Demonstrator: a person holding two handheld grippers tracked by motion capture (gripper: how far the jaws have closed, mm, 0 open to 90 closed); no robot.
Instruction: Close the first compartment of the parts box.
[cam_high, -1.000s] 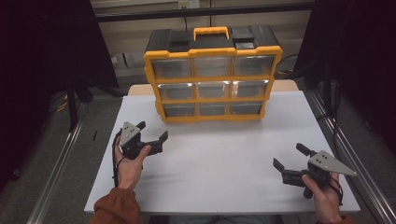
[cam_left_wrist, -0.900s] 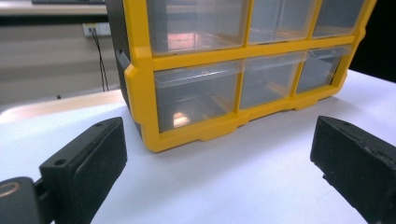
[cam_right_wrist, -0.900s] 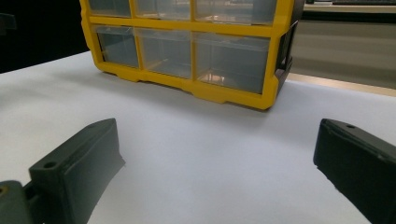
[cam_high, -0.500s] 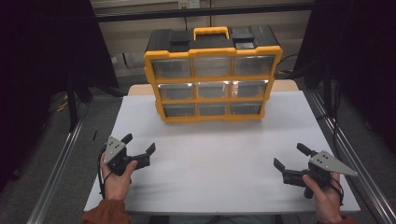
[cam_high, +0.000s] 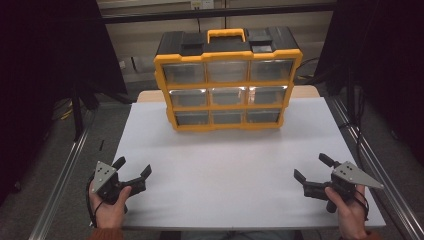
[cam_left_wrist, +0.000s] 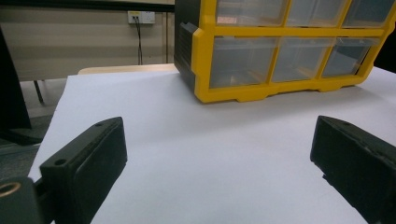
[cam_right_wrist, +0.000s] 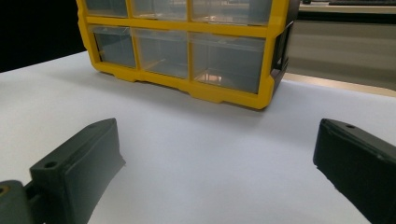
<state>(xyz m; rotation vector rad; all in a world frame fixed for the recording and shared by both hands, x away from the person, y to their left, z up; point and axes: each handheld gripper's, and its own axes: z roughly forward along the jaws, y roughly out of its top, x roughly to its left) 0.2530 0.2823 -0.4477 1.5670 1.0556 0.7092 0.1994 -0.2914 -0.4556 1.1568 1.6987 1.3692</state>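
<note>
dark curtains and a beige wall with a socket frame a white-topped bench (cam_high: 225, 170), on which a yellow-and-black drawer organizer (cam_high: 227, 82) stands at the upper centre of the high view, well apart from both hands. the cabinet sits upright, carry handle on top, its three rows of three clear drawers facing down the frame toward the person; its long axis runs left to right across the picture, roughly parallel with the bench's near edge.

at the lower left of the frame the left claw (cam_high: 132, 172) rests in a hand at the bench edge, jaws spread wide and holding nothing; at the lower right the right claw (cam_high: 312, 170) sits likewise, released and empty. in the left gripper view the cabinet's lower left corner (cam_left_wrist: 205, 93) fills the upper right, and in the right gripper view its lower right corner (cam_right_wrist: 264, 95) sits at upper centre, with bare white surface between the jaws in each.

judged from this, the work stands at its start, with no drawer pulled and nothing grasped. the next move likely calls for carrying one claw up the frame to a drawer front and closing on its lip while the cabinet is kept from sliding.
</note>
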